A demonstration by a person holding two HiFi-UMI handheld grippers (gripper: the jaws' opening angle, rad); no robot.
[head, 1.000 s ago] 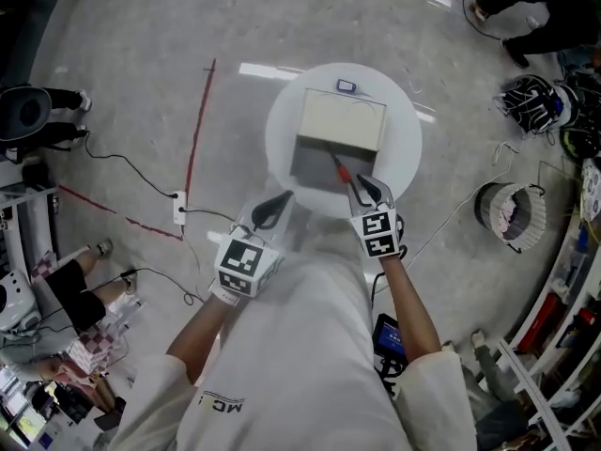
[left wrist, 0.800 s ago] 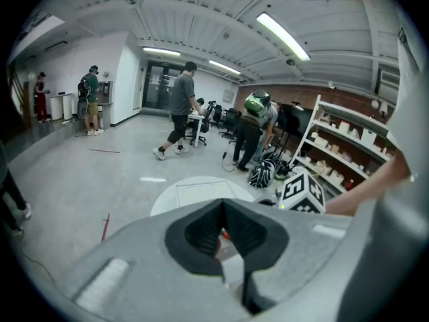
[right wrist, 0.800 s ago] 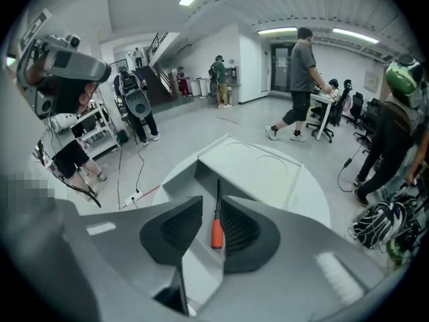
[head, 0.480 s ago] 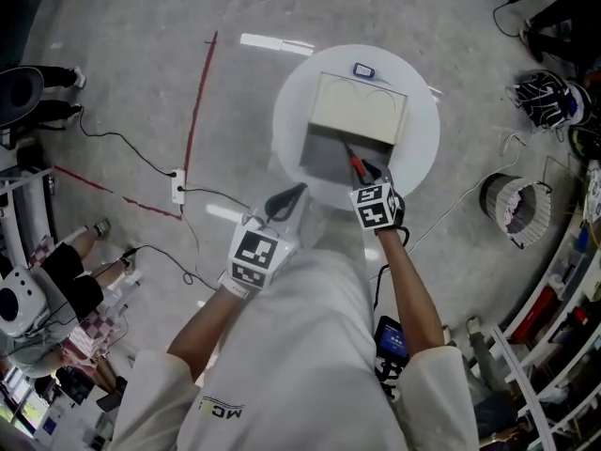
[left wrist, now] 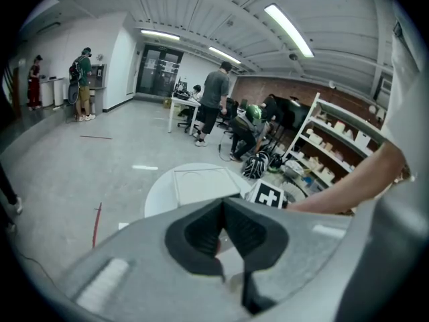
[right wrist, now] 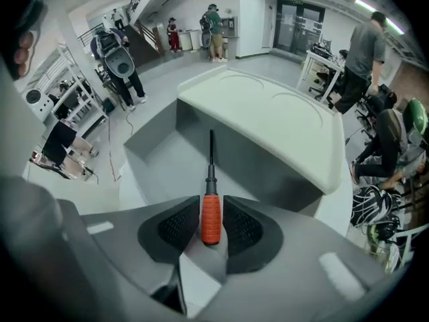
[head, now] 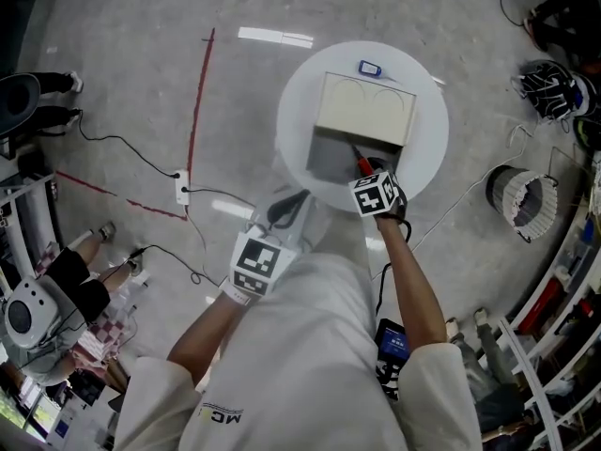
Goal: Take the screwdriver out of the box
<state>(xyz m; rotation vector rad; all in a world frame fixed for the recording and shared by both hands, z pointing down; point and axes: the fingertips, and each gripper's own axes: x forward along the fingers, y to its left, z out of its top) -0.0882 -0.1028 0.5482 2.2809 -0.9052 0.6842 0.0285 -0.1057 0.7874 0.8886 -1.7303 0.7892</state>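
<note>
While you look down in the head view, your right gripper points steeply into the open grey box on the round white worktop. It is at the box's near right corner, over the screwdriver. Your left gripper hovers by the worktop's near edge. The left gripper view shows its jaws closed together on nothing. In the right gripper view the jaws have just been opening and stand released. The screwdriver's orange handle lies between the pads, with its shaft pointing toward the box's far wall.
</note>
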